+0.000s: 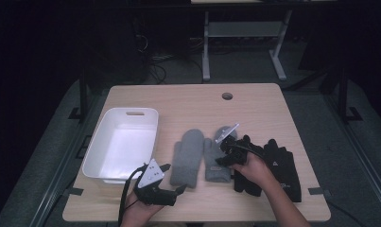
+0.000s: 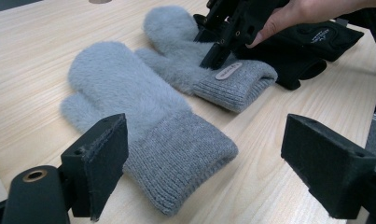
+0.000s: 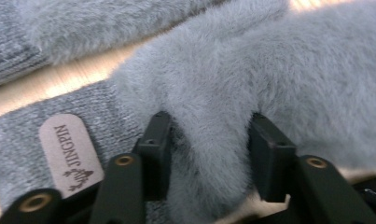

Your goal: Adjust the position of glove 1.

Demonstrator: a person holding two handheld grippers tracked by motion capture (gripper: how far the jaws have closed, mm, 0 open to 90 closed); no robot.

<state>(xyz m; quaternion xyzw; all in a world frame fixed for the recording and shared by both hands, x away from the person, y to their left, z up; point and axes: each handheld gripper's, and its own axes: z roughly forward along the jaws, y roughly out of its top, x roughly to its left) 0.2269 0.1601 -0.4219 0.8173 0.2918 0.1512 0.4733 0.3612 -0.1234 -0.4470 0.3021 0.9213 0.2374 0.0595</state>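
Note:
Two fluffy grey mittens lie side by side mid-table. My right gripper presses down on the right mitten, near its knit cuff and tan label. In the right gripper view its jaws stand on either side of a bunched fold of the mitten's fur, and the gripper is shut on it. My left gripper hovers open just short of the left mitten's cuff. The left gripper view has that cuff between the wide-apart jaws, with the right gripper beyond.
A white plastic bin stands at the table's left. A pair of black gloves lies right of the mittens, partly under the right hand. A cable hole is near the far edge. The table's front edge is close behind both hands.

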